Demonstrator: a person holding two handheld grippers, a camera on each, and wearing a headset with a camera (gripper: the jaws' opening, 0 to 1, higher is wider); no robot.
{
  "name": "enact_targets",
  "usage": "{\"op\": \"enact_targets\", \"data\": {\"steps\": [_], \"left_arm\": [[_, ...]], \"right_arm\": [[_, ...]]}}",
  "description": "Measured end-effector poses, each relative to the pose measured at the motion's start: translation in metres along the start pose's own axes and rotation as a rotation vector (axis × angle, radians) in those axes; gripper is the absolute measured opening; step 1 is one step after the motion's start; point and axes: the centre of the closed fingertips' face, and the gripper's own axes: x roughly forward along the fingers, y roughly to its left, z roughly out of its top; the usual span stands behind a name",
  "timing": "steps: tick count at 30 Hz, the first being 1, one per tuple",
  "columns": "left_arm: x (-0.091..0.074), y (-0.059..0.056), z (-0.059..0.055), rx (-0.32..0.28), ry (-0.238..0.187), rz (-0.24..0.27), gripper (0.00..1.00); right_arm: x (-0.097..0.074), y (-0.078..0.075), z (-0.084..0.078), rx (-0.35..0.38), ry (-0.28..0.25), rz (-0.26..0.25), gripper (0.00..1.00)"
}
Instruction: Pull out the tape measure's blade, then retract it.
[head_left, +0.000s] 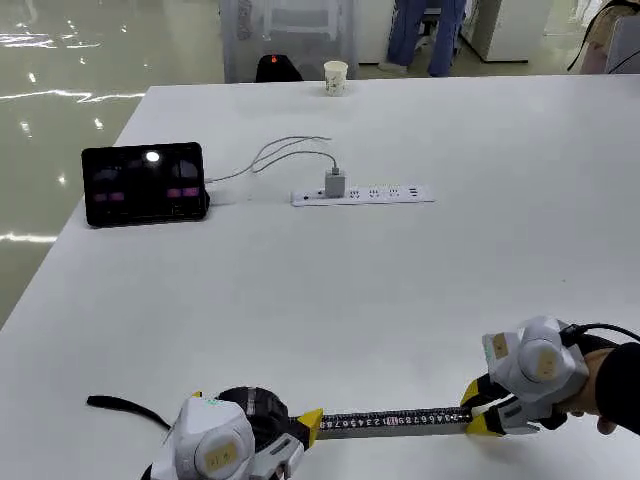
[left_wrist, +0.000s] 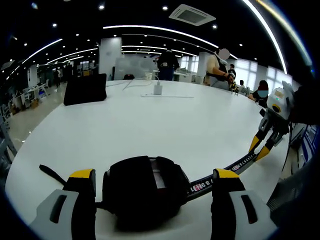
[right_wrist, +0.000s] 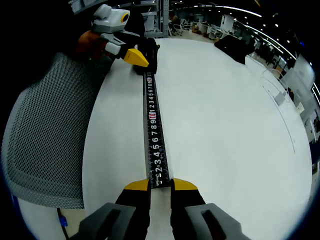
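The tape measure (head_left: 262, 408) lies on the white table (head_left: 400, 290) at about seven o'clock in the head view, with its black case between the two yellow-tipped fingers of the left gripper (head_left: 255, 412). In the left gripper view those fingers (left_wrist: 81, 176) stand wide on either side of the case (left_wrist: 145, 192). A sliver of table shows beside the three o'clock finger, so I cannot tell whether they press on it. The blade (head_left: 395, 420) is drawn out flat along the table toward three o'clock. Its free end is pinched between the nearly closed fingers of the right gripper (head_left: 478, 410), which a hand holds at about four o'clock. In the right gripper view the numbered blade (right_wrist: 152, 130) runs from the gripper (right_wrist: 160, 185) toward twelve o'clock, to the case. A black strap (head_left: 125, 408) trails from the case toward nine o'clock. Farther off, a dark tablet (head_left: 145, 183) stands at ten o'clock, a power strip (head_left: 365, 194) lies near twelve with a charger (head_left: 335, 183) plugged in, and a paper cup (head_left: 336, 76) sits at the far edge.
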Motion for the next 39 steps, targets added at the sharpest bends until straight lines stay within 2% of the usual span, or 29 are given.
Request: {"op": "enact_targets", "data": {"steps": [5,7,18,19,24,34,39], "left_arm": [[0.001,-0.003,-0.002,-0.005,0.011,-0.013,0.84],[0.001,0.000,-0.004,-0.025,0.022,-0.003,0.82],[-0.001,0.012,-0.008,-0.020,0.053,0.044,0.65],[-0.001,0.013,-0.008,-0.038,0.055,0.043,0.65],[-0.002,0.013,-0.008,-0.042,0.058,0.042,0.64],[-0.003,0.013,-0.007,-0.026,0.061,0.026,0.62],[-0.003,0.013,-0.007,-0.016,0.064,0.024,0.61]], "right_arm": [[0.001,0.000,-0.001,0.008,0.001,-0.003,0.10],[0.001,0.000,-0.001,0.011,0.007,-0.003,0.10],[0.002,0.000,0.000,0.014,0.049,-0.015,0.11],[0.002,0.000,0.000,0.011,0.048,-0.013,0.11],[0.002,0.000,0.000,0.010,0.047,-0.014,0.11],[0.001,-0.001,0.002,0.038,0.014,-0.019,0.10],[0.002,0.000,0.004,0.038,0.032,-0.019,0.11]]}}
